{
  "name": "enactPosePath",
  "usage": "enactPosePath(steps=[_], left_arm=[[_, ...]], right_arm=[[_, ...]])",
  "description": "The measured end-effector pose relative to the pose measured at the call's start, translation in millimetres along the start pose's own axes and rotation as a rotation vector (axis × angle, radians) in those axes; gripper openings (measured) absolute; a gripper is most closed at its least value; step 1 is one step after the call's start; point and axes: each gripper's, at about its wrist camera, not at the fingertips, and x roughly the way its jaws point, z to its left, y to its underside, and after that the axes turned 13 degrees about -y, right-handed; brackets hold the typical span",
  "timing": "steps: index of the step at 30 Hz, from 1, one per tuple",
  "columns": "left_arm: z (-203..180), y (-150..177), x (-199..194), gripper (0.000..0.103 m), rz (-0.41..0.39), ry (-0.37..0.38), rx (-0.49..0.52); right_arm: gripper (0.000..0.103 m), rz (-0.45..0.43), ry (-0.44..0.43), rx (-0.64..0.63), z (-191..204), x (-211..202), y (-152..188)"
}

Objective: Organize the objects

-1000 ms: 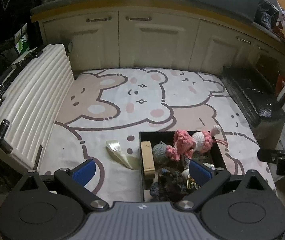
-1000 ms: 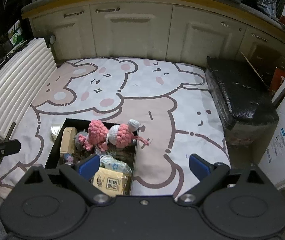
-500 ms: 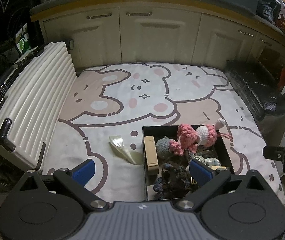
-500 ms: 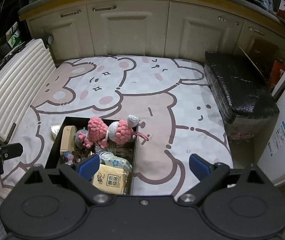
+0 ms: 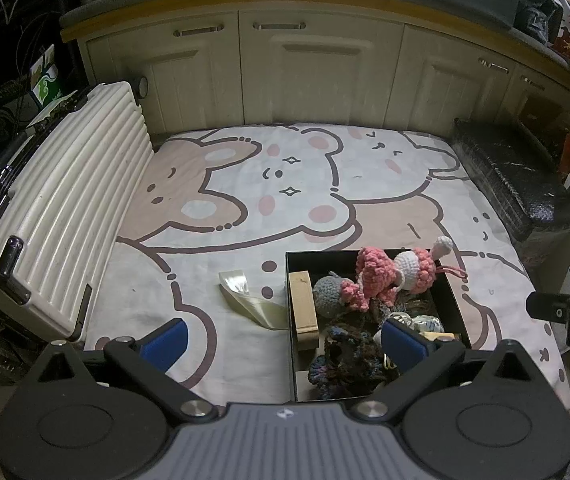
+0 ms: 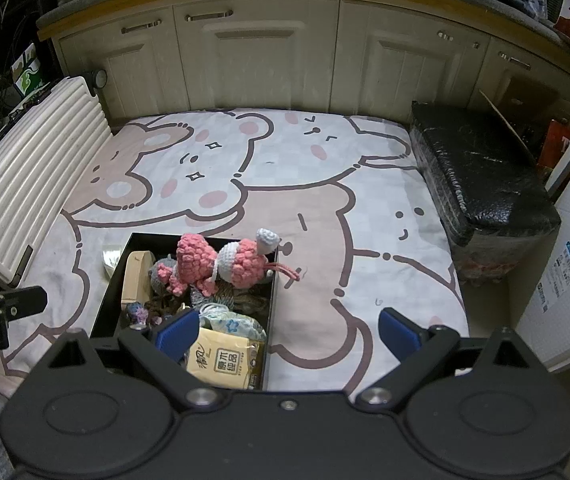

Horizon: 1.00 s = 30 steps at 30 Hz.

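My left gripper hangs wide open over the mat; near right sits the black box with a pink crochet toy, suitcase far left.

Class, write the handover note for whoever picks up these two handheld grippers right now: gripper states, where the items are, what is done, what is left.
Left gripper: open, empty, above the mat's near edge.
Right gripper: open, empty, over the near right of the black box.
Box sits on the bear mat, full: pink crochet doll on top, wooden block at its left wall, snack packet at the near end.
A cream ribbon lies on the mat, left of the box.
Done: nothing gripped yet. Left: probably sorting the contents.
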Motion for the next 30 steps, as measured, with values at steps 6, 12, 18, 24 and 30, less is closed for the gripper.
enactPosePath(steps=[6,12,18,24,30], left_arm=[[-0.1,-0.2,0.0,0.102,0.001,0.0,0.0],[0.3,0.1,0.5,0.102,0.001,0.0,0.0],[0.4,0.0,0.7,0.102,0.001,0.0,0.0],[0.4,-0.3,0.7,0.102,0.002,0.0,0.0],[0.7,1.6,2.5,0.103,0.003,0.001,-0.002]], right_arm=[[0.097,0.0,-0.001,0.0,-0.1,0.5,-0.1],[0.098,0.001,-0.001,-0.001,-0.4,0.3,-0.4],[0.098,0.0,0.0,-0.002,1.5,1.1,-0.1],[0.098,0.001,-0.001,-0.003,1.8,1.6,0.0],[0.098,0.002,-0.001,0.0,2.1,2.5,0.6]])
